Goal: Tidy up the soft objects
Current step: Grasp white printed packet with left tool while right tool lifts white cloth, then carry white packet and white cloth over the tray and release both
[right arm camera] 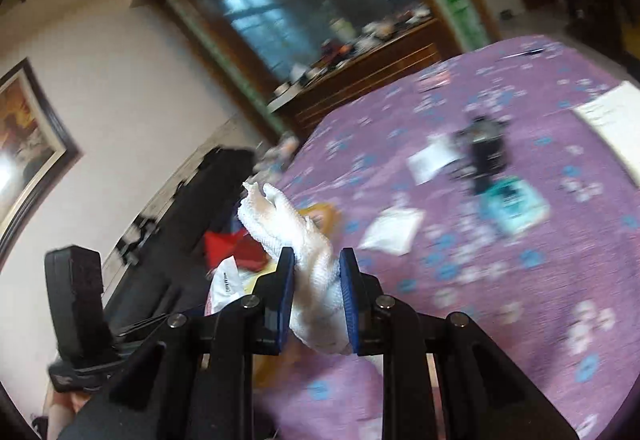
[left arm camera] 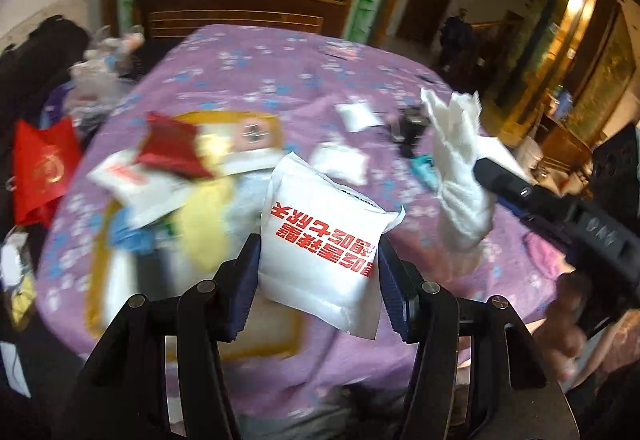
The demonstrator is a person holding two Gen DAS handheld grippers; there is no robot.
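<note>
Gripping a white packet (left arm camera: 320, 240) with red lettering, the left gripper (left arm camera: 316, 276) has its fingers closed on the packet's sides and holds it up off the bench (left arm camera: 248, 63), which wears a purple flowered cloth. At about two o'clock from it, the right gripper (right arm camera: 317, 304) pinches a white knitted glove (right arm camera: 304, 240) between narrow fingers, the glove's cuff clamped and its finger end poking up and away. Both loads are in the air, clear of the cloth!

Over at ten o'clock from the packet lies the gathered heap: a yellow tray or basket (left arm camera: 96, 280), blurred, holding a red pouch (left arm camera: 172, 147), a plush toy with yellow hair (left arm camera: 244, 131), another white packet (left arm camera: 132, 183) and something blue I cannot make out. That looks like the collecting spot, so a fair share of the job seems done.

Plenty left, though. Two small white packets (right arm camera: 394, 232) and (right arm camera: 430, 157) sit loose on the cloth at twelve to one o'clock, with a teal pack (right arm camera: 514, 205) and a dark gadget (right arm camera: 486, 149) just beyond. My read: these two carried pieces go to the heap next, then the stragglers.
</note>
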